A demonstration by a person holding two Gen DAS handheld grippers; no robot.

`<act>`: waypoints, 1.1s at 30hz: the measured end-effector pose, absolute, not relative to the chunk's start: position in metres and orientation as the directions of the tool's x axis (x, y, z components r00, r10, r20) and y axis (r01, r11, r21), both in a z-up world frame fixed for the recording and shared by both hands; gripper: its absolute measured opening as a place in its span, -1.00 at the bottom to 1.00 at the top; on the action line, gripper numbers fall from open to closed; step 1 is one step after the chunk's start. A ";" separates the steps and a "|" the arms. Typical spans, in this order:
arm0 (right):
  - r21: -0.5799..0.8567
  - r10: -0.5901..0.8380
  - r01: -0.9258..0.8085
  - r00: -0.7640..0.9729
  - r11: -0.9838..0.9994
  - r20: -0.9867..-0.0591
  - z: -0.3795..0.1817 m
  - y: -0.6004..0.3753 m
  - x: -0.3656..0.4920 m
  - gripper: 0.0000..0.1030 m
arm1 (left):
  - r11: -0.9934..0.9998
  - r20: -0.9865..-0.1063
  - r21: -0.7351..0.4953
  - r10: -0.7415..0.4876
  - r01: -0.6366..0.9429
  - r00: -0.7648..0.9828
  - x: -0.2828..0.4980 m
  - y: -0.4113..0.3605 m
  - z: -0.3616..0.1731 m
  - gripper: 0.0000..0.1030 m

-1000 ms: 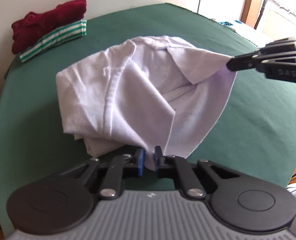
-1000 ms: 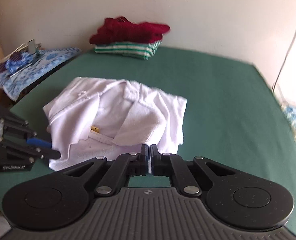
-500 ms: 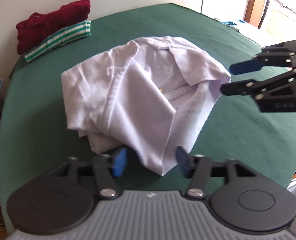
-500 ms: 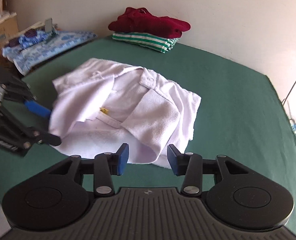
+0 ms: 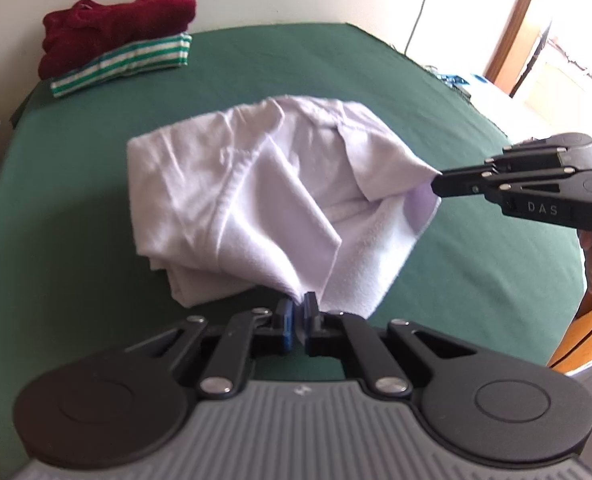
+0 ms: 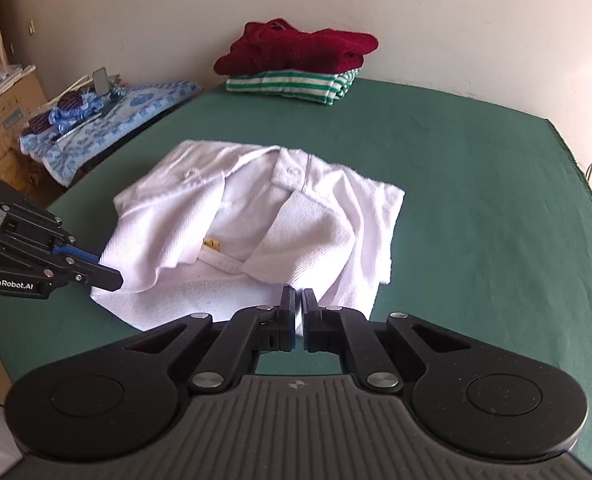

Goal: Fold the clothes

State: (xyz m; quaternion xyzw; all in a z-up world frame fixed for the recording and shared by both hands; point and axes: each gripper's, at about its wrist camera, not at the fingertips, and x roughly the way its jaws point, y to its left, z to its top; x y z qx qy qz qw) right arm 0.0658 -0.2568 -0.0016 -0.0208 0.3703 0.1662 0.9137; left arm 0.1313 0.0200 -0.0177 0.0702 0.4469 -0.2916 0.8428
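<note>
shirt: white polo (image 5: 255,200), half bundled, lying mid-way on the green counter (image 5: 476,280). Collar and button placket face up in the right view (image 6: 291,168).
feel: I'd guess light, soft and floppy, a knit that sags wherever it isn't held. Not fragile, not slippery, but the layers will slide over each other if I drag it.
where to grab: hems and corners, I reckon. A pinch in the middle would just bunch it.
left hand-held gripper (image 5: 300,312): jaws pressed together on the near bottom edge of the shirt, with cloth running down between the blue pads.
right hand-held gripper (image 6: 299,304): also clamped, on a corner of the shirt. In the left view it comes in from the right (image 5: 440,184) and the fabric is pulled into a point at its tips.
other clothes: a red top (image 6: 296,52) on a green-striped one (image 6: 296,84), already folded, at the far edge by the wall, well apart from the shirt.
hard to see: how many layers each pinch has, no idea. Sleeves are buried somewhere in the folds. The shirt's underside is hidden. Clutter on the blue cloth (image 6: 107,116) off to the side is too small to read.
</note>
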 end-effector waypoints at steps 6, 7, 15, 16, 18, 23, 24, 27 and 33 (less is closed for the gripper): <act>0.079 0.265 -0.306 0.635 0.949 -0.726 -0.013 -0.258 0.073 -0.70 | 0.820 -0.800 -0.111 -0.409 0.562 0.439 0.136 0.017 -0.018 -1.00; 0.092 0.270 -0.305 0.617 0.948 -0.739 -0.016 -0.259 0.074 -0.41 | 0.818 -0.802 -0.106 -0.407 0.565 0.438 0.135 0.015 -0.019 -1.00; 0.191 0.290 -0.224 0.605 0.956 -0.742 -0.031 -0.264 0.079 -0.83 | 0.815 -0.806 -0.119 -0.412 0.566 0.424 0.140 0.015 -0.022 -1.00; 0.200 0.291 -0.215 0.605 0.956 -0.741 -0.030 -0.266 0.079 -0.85 | 0.813 -0.803 -0.127 -0.420 0.568 0.422 0.140 0.016 -0.019 -1.00; 0.231 0.314 -0.213 0.616 0.949 -0.722 -0.019 -0.276 0.079 -0.86 | 0.814 -0.793 -0.143 -0.435 0.563 0.427 0.141 0.021 -0.009 -1.00; 0.310 0.371 -0.214 0.656 0.926 -0.657 0.011 -0.291 0.089 -0.86 | 0.834 -0.762 -0.116 -0.423 0.539 0.490 0.153 0.026 0.018 -1.00; 0.315 0.374 -0.213 0.664 0.925 -0.648 0.014 -0.292 0.092 -0.86 | 0.838 -0.758 -0.108 -0.418 0.536 0.501 0.157 0.026 0.021 -1.00; 0.332 0.380 -0.210 0.687 0.920 -0.619 0.025 -0.296 0.100 -0.85 | 0.848 -0.743 -0.113 -0.418 0.518 0.522 0.173 0.028 0.028 -1.00; 0.379 0.361 -0.144 0.712 0.914 -0.602 0.016 -0.296 0.134 -0.85 | 0.872 -0.753 -0.118 -0.390 0.474 0.530 0.212 0.020 0.022 -1.00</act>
